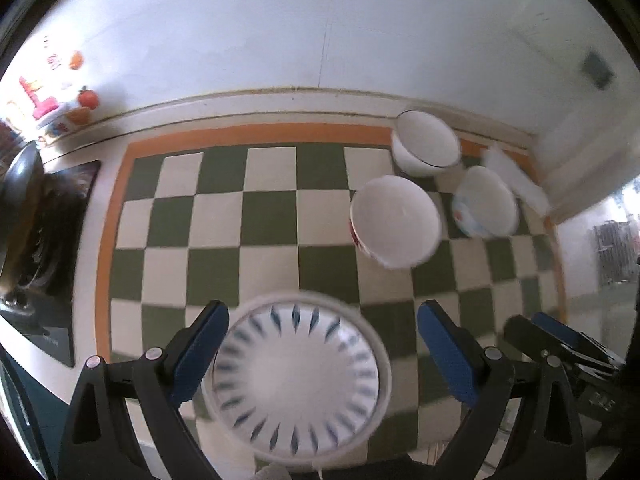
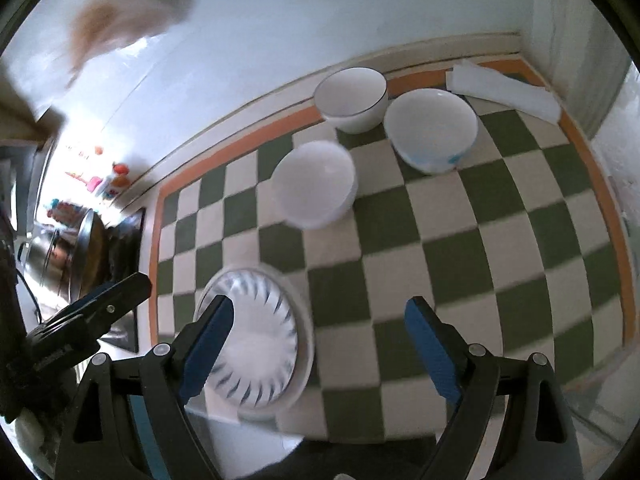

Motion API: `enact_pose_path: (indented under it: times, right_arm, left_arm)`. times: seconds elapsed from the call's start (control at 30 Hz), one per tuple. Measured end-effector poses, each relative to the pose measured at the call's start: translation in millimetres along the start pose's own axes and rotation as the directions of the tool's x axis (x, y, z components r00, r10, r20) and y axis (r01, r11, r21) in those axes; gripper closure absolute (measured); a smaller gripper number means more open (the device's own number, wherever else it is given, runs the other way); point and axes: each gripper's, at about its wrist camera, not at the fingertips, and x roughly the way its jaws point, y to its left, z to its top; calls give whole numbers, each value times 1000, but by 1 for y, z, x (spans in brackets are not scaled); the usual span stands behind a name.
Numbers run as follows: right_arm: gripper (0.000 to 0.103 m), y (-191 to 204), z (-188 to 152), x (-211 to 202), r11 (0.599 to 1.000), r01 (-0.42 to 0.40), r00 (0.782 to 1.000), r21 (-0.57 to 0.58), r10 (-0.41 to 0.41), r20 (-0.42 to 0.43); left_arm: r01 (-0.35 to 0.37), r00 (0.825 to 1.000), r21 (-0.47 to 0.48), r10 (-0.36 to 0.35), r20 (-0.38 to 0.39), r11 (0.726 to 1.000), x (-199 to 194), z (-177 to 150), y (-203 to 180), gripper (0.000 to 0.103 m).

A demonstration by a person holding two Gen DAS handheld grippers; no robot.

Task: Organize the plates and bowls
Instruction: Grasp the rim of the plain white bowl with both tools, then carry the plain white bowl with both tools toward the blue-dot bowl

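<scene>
A white plate with blue dashes lies on the green-and-white checked mat at its near edge, below and between the fingers of my open left gripper. It also shows in the right wrist view, under my right gripper's left finger. My right gripper is open and empty above the mat. Three white bowls stand at the far right: a red-patterned one, a dark-rimmed one and a blue-patterned one.
A folded white cloth lies in the mat's far right corner by the wall. A black stove with a metal pan stands to the left. Colourful jars stand at the far left against the wall.
</scene>
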Motion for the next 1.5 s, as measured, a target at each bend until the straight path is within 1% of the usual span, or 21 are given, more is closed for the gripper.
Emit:
enact_pose_path:
  times: [0.03, 0.07, 0.13, 0.2, 0.3, 0.33, 0.37, 0.4, 0.43, 0.47, 0.5, 0.53, 0.57, 0.6, 0.63, 0.93, 1.2, 1.23, 1.33, 1.47, 1.5]
  right_arm:
    - [14, -12, 30, 22, 1000, -13, 999, 5, 13, -30]
    - [14, -12, 30, 22, 1000, -13, 999, 5, 13, -30]
    - [16, -20, 50, 41, 1000, -15, 999, 6, 15, -49]
    - [22, -27, 73, 65, 1000, -18, 997, 1, 18, -80]
    - [33, -34, 99, 102, 1000, -31, 990, -4, 30, -141]
    - [37, -37, 111, 123, 999, -43, 983, -4, 42, -177]
    - [39, -37, 111, 123, 999, -43, 983, -4, 42, -177]
    - [45, -37, 114, 134, 999, -48, 980, -8, 45, -196]
    - [53, -36, 118, 144, 999, -52, 976, -11, 48, -211]
    - [57, -36, 121, 154, 998, -56, 973, -10, 52, -227]
    - [66, -36, 123, 164, 998, -56, 967, -10, 52, -248]
    - [74, -37, 125, 175, 999, -53, 962, -4, 50, -270]
    - [77, -38, 124, 182, 999, -53, 957, 0, 51, -285]
    - [86, -38, 123, 188, 999, -49, 954, -1, 46, -296]
    - [89, -38, 123, 193, 999, -42, 951, -2, 39, -307]
    - [90, -32, 121, 189, 998, -47, 955, -30, 37, -293]
    - [90, -33, 103, 128, 997, -64, 963, -49, 49, -265]
    - [90, -36, 94, 114, 996, -68, 962, -51, 52, -268]
    - [90, -40, 81, 99, 997, -65, 962, -52, 49, -270]
    - [90, -53, 54, 78, 998, -52, 961, -45, 38, -275]
    - [90, -58, 48, 74, 998, -49, 960, -41, 36, -276]
  left_arm:
    - [0, 1000, 3, 0, -17, 1000, 14, 10, -3, 6]
    - [-18, 999, -3, 18, -42, 1000, 31, 22, -6, 6]
    - [-17, 996, -16, 16, -87, 1000, 60, 37, -8, 7]
    - [-17, 989, -38, 11, -148, 999, 90, 50, -8, 14]
    - [-20, 978, -48, 9, -210, 999, 126, 62, -10, 31]
    - [-20, 976, -47, 9, -219, 999, 133, 64, -11, 37]
    - [-22, 973, -42, 12, -232, 999, 141, 65, -13, 44]
    - [-15, 970, -41, 4, -242, 999, 147, 65, -14, 48]
    - [-1, 966, -42, -10, -258, 999, 154, 65, -15, 57]
    - [4, 960, -44, -16, -278, 999, 161, 64, -16, 68]
    - [11, 956, -46, -24, -294, 999, 167, 63, -17, 73]
    - [16, 952, -49, -30, -304, 999, 172, 61, -17, 82]
    - [16, 951, -50, -30, -307, 999, 175, 60, -17, 85]
    - [21, 951, -49, -35, -307, 999, 178, 58, -17, 86]
    - [28, 952, -52, -42, -302, 998, 178, 57, -17, 91]
    - [25, 964, -42, -35, -263, 999, 150, 41, -26, 92]
    - [79, 972, -10, -79, -222, 997, 83, -3, -44, 92]
    - [88, 971, -10, -88, -222, 996, 78, -9, -45, 92]
    - [113, 964, -12, -113, -240, 994, 66, -23, -55, 92]
    - [141, 954, 2, -135, -269, 990, 66, -45, -65, 92]
    - [142, 951, 7, -135, -279, 990, 73, -41, -72, 92]
